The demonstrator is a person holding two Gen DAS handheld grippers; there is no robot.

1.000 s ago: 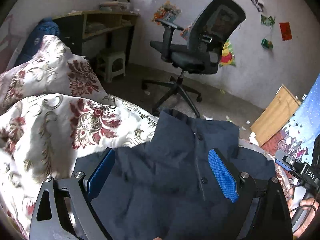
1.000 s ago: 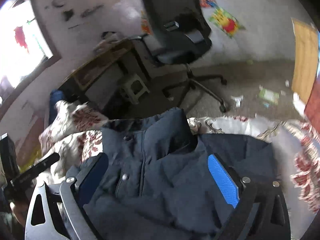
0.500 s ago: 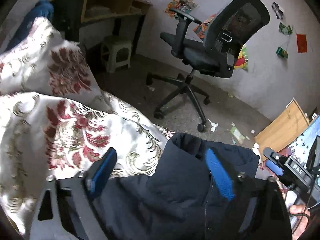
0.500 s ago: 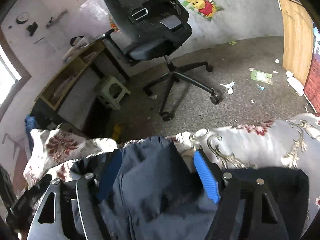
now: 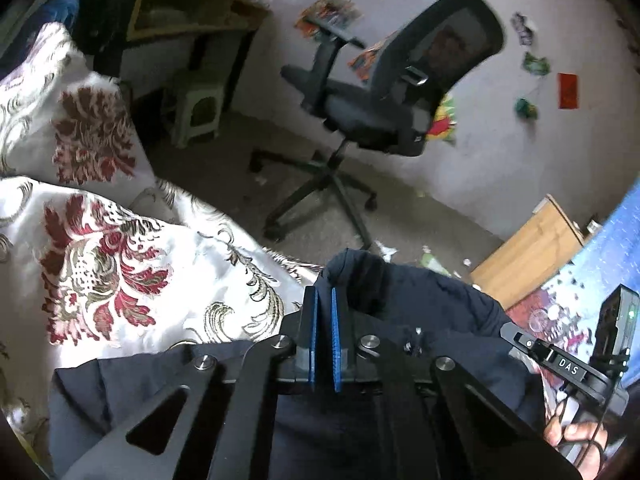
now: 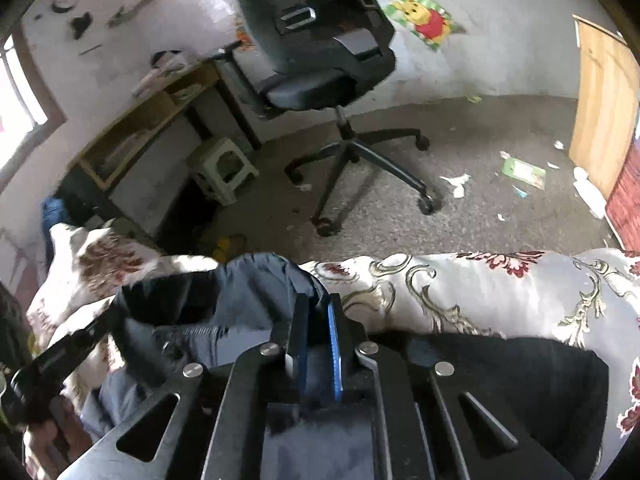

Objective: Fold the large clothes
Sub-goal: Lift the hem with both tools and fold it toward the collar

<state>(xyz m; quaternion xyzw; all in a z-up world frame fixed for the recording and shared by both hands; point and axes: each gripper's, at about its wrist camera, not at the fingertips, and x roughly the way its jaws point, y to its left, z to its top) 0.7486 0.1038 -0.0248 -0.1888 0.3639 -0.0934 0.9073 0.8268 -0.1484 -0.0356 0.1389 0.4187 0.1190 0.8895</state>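
A dark navy buttoned jacket (image 5: pixel 432 312) lies on a white bedspread with red floral print (image 5: pixel 108 280). My left gripper (image 5: pixel 324 300) is shut on the jacket's collar edge at the bed's far side. In the right wrist view the jacket (image 6: pixel 248 292) bunches up at its collar, and my right gripper (image 6: pixel 318 312) is shut on that collar fabric. The bedspread (image 6: pixel 480 292) shows to the right of it. Each gripper's body hides the cloth beneath it.
A black office chair (image 5: pixel 384 120) stands on the grey floor beyond the bed edge; it also shows in the right wrist view (image 6: pixel 320 64). A small stool (image 6: pixel 222 168) and a wooden desk (image 6: pixel 152 120) stand at the left. A wooden board (image 5: pixel 528 248) leans at the right.
Both grippers moved forward to the jacket's collar edge and went from wide open to shut on the fabric.
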